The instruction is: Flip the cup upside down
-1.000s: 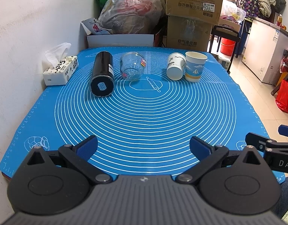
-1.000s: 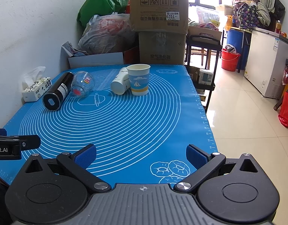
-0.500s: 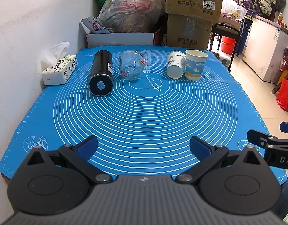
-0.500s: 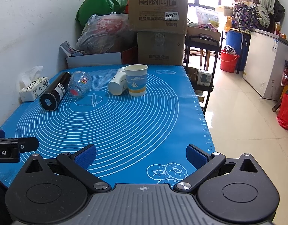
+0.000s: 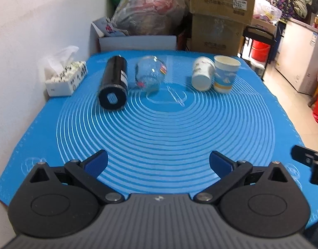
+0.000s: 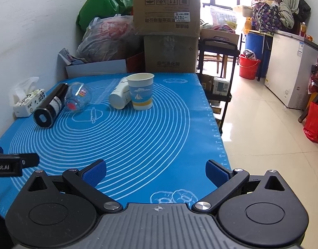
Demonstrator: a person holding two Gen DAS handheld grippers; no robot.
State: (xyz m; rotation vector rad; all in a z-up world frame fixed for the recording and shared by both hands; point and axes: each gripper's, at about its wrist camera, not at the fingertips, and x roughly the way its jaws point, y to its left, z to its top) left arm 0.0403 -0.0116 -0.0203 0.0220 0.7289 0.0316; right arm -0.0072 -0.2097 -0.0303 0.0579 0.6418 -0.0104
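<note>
A blue-and-white paper cup (image 5: 225, 73) (image 6: 140, 91) stands upright, mouth up, at the far side of the blue mat (image 5: 165, 128). A white paper cup (image 5: 202, 73) (image 6: 119, 96) lies on its side touching it on the left. A clear glass cup (image 5: 149, 74) (image 6: 77, 97) and a black bottle (image 5: 114, 83) (image 6: 51, 105) lie on their sides further left. My left gripper (image 5: 158, 164) is open and empty over the mat's near edge. My right gripper (image 6: 155, 172) is open and empty over the mat's near right part.
A tissue box (image 5: 64, 77) sits at the mat's left edge by the white wall. Cardboard boxes (image 6: 169, 31) and bags (image 5: 150, 16) stand behind the table. The table's right edge drops to a tiled floor (image 6: 262, 134) with a rack and a freezer.
Both grippers have moved slightly forward and up; the cups appear a little nearer. Both stay open. Nothing on the mat has moved.
</note>
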